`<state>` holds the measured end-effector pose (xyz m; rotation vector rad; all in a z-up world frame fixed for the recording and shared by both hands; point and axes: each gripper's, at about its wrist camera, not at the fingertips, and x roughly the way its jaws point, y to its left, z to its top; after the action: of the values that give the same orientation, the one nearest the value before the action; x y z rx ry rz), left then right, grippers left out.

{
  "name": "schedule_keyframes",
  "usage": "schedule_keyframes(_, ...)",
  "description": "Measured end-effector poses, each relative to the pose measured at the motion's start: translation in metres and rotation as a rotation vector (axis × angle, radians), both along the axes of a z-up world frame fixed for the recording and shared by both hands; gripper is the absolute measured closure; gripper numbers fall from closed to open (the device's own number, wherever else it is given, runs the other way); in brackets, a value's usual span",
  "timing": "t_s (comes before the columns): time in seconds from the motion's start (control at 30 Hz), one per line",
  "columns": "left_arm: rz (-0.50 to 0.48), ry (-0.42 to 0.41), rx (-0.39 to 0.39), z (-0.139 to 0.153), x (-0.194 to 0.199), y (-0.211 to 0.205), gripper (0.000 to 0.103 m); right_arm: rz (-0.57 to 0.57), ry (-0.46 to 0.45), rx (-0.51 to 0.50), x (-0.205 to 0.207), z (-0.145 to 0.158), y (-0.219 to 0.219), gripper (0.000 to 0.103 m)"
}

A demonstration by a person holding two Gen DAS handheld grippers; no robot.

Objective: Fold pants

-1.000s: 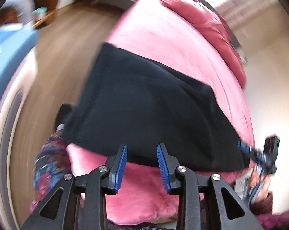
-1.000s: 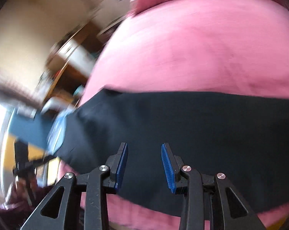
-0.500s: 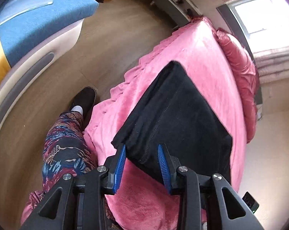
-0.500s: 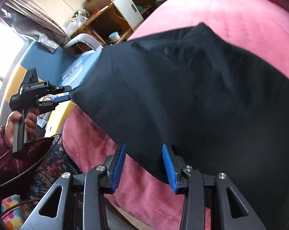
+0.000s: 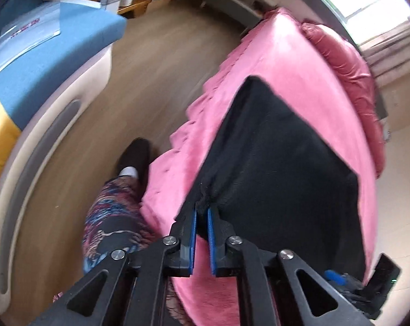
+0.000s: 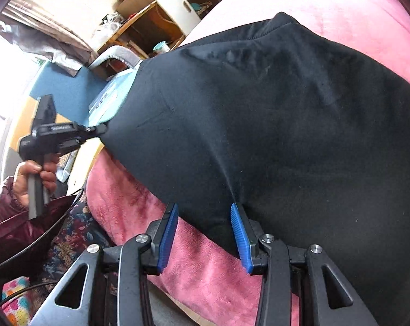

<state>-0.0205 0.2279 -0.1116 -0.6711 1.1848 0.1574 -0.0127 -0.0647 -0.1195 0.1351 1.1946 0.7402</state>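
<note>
Left gripper fingers just closed, now pinching near corner of black pants; fabric bunched there, corner lifted off pink bed; right gripper came low to pants edge, fingers wide apart.

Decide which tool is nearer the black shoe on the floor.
Left. The left tool, jaws just closing on the pants corner, is near the shoe; the right tool straddles the hem farther along.

In the left wrist view, bare brown wood floor stays open across the upper middle, hemmed by the blue-topped padded bench at upper left and the pink plush bed at right, with a patterned trouser leg blocking lower left.
</note>
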Motion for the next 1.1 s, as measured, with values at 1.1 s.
schedule_keyframes(1.1, -0.632, -0.177, 0.247, 0.006, 0.049, -0.168, 0.073, -0.127, -0.080, 0.025, 0.202, 0.051, -0.027, 0.097)
